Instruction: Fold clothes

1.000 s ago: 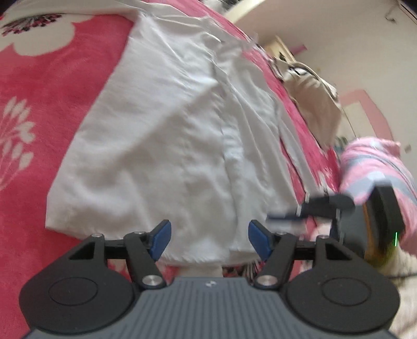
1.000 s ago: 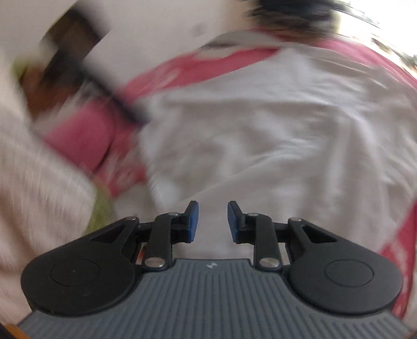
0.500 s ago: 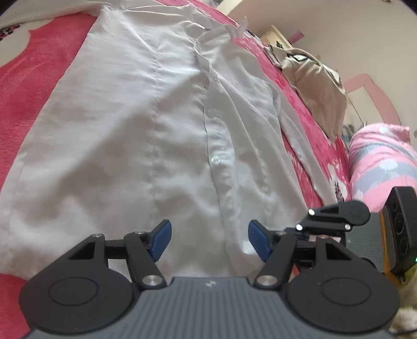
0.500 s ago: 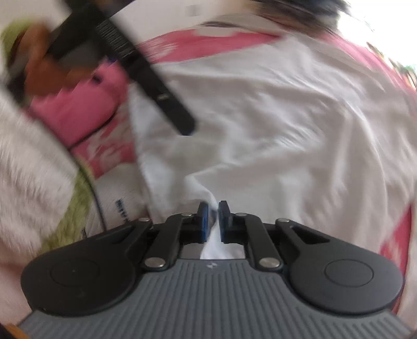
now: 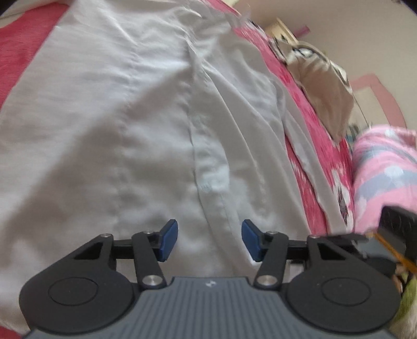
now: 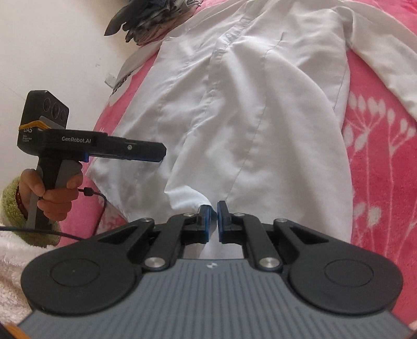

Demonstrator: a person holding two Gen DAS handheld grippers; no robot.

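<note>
Right tongs clamped (pads nearly meeting); left tongs closing.

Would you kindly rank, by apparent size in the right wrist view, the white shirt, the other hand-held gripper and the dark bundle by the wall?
1. white shirt
2. left hand-held gripper, though nearness to the camera enlarges it
3. dark bundle, partly cropped at the frame's top

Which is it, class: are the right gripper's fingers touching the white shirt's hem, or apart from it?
Touching. The right wrist view shows the right gripper with its fingers nearly closed and the white shirt hem pinched between them.
</note>
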